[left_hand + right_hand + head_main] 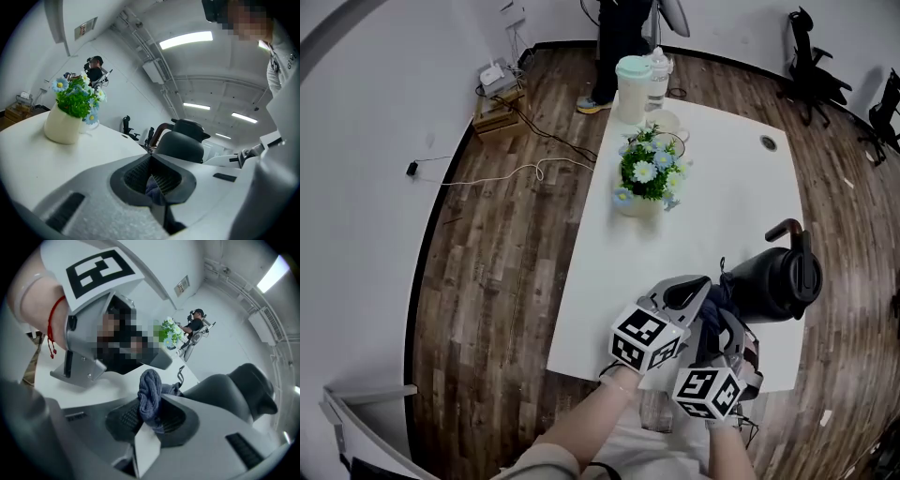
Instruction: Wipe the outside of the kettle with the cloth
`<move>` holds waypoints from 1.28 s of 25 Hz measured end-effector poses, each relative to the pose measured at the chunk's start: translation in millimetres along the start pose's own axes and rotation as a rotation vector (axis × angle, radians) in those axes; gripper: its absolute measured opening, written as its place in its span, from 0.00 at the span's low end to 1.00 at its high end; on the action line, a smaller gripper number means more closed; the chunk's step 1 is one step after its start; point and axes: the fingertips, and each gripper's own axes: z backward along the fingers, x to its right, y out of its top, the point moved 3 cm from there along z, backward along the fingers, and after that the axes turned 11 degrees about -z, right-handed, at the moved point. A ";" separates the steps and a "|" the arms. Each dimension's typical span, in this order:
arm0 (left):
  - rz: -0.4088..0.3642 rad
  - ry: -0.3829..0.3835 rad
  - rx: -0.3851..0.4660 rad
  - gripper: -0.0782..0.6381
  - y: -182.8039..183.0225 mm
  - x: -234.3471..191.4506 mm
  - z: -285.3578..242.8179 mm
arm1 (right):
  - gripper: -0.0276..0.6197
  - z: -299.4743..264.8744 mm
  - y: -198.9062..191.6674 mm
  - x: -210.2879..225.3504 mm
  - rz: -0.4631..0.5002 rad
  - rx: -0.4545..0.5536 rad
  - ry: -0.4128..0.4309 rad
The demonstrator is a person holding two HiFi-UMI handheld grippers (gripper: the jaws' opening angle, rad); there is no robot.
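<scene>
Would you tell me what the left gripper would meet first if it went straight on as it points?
Probably the black kettle, straight beyond the left gripper, which is shut on the cloth; depth is unclear.

Reaches both bare forearms forward, close together. Holds the left gripper (694,289) just ahead of the right gripper (727,323), marker cubes nearly touching, both angled forward and right. Keeps both pairs of jaws closed on the cloth (150,397), bunched above the right pair.
</scene>
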 end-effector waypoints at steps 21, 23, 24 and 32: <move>-0.265 0.226 0.258 0.12 162.1 14.4 -39.3 | 0.13 96.7 105.8 266.3 -0.217 0.684 0.756; -0.301 0.253 0.222 0.12 148.4 11.3 -63.7 | 0.13 41.3 90.0 271.1 -0.088 0.545 0.861; -0.308 0.230 0.203 0.12 140.9 10.7 -77.5 | 0.13 16.4 82.3 271.2 -0.059 0.491 0.898; -0.201 0.230 0.095 0.12 82.2 -15.5 -112.3 | 0.13 -69.7 56.6 258.4 -0.181 0.387 1.124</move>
